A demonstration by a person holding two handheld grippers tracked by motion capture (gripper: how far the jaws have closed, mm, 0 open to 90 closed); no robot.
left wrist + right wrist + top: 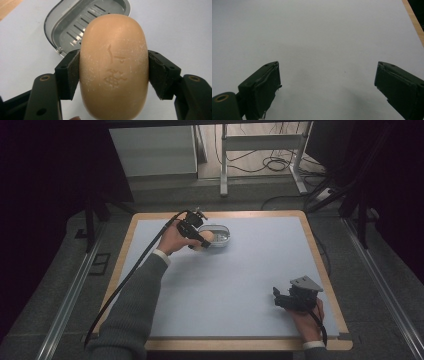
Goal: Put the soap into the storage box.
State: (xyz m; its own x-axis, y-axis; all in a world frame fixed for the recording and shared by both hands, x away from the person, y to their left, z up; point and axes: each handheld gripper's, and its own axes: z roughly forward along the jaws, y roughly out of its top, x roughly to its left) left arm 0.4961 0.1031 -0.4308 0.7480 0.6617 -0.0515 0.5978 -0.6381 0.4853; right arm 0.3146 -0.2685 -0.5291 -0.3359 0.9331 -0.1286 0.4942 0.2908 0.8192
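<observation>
You have the soap bar (113, 67) clamped between both pads of your left tool (113, 72), held at the near edge of the open soap dish (62, 27), upper left of centre in the high view. Whether the soap sits over the dish or just beside it is hard to tell; it looks not yet laid inside, so placing and release remain. Your right tool (327, 82) at lower right stands wide and holds nothing, over the bare surface (317, 30).
</observation>
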